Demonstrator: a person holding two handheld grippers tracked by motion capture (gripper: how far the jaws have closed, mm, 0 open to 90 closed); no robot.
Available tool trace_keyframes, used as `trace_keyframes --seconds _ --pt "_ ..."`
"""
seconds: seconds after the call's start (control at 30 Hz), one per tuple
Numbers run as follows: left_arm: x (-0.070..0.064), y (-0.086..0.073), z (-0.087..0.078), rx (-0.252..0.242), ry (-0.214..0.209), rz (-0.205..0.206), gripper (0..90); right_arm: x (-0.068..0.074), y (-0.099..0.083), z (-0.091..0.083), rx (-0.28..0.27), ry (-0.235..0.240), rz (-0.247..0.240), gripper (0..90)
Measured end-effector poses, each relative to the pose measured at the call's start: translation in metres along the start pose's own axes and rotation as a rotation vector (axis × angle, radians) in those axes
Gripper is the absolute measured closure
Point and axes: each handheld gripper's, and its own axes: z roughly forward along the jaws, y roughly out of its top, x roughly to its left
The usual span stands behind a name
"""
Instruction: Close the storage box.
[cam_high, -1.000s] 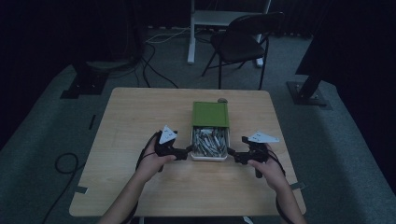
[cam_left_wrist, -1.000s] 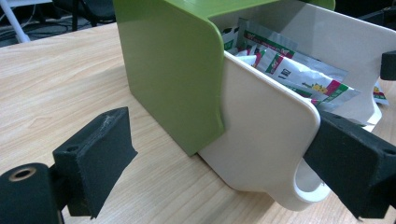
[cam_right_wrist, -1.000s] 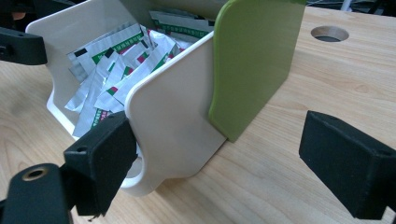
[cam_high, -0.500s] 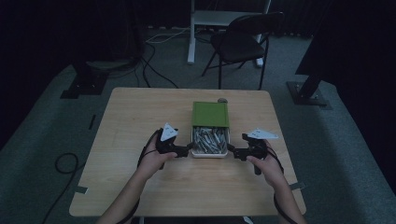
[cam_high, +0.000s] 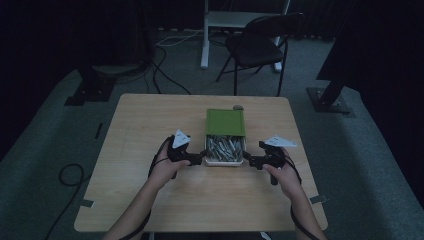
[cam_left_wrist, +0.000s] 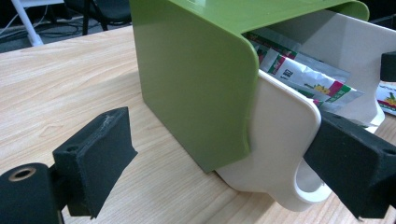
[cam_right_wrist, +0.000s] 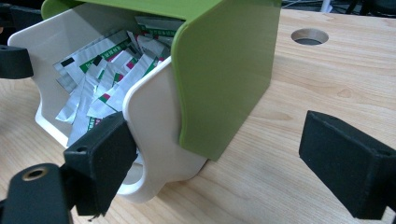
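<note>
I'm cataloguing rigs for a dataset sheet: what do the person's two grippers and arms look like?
Both the left gripper and the right gripper are black handheld units, each topped by a pale grey three-cornered plate. Their jaws are blocky, black and foam-like, with worn edges in the gripper views. A thin dark cable loops back from the left one. The forearms are bare, with no sleeves showing.

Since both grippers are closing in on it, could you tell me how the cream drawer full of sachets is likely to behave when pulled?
The cream drawer looks like rigid, smooth plastic, so the pads may slip. Foil sachets probably weigh little, so it should slide easily. The green sleeve seems unanchored and might drag along.
</note>
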Motion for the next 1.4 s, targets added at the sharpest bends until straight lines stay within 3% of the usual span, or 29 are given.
trace_keyframes --seconds 1.4 --pt "0.009 0.01 0.017 -0.007 0.075 0.004 9.7 -0.004 0.009 0.019 -0.013 -0.1 0.064 11.2"
